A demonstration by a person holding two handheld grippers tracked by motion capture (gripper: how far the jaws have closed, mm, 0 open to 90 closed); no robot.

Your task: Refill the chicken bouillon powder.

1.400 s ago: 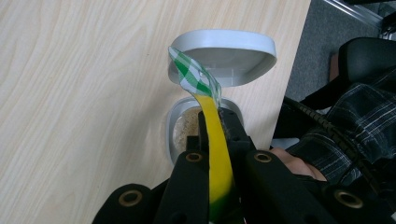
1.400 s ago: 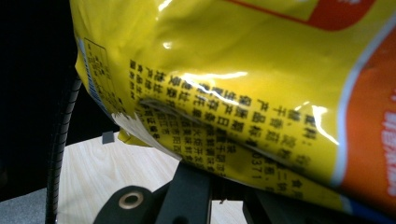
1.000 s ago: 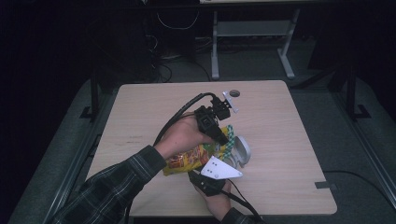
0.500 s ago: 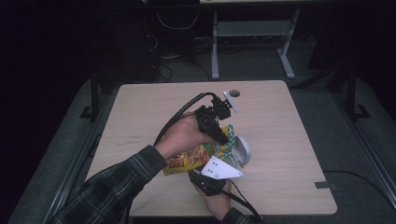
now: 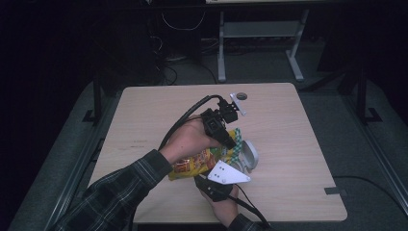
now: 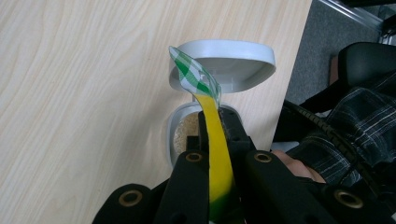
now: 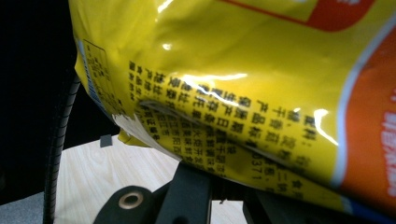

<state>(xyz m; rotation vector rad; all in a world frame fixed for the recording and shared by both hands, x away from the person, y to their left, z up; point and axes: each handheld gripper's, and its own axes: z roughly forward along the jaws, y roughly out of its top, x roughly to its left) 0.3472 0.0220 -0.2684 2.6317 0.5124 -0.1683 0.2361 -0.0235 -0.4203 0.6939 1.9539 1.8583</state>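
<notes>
A yellow and orange snack bag [image 5: 192,166] is held over the table's near middle, between both grippers. My left gripper [image 5: 230,143] comes in from the upper left and is shut on the bag's yellow top strip [image 6: 215,140], whose green-checked end curls upward. Just below that end stands a small grey container [image 6: 182,135] of beige grains, its hinged lid [image 6: 229,63] swung open. In the high view the container [image 5: 248,156] sits right of the bag. My right gripper [image 5: 210,179] holds the bag [image 7: 233,70] from the near side, its jaw tips hidden behind the foil.
The wooden table [image 5: 288,120] has a dark round grommet [image 5: 241,96] near its far edge and a grey tape mark [image 5: 334,190] at the near right. A plaid sleeve [image 5: 120,192] reaches in from the lower left. Dark floor and desk legs lie beyond.
</notes>
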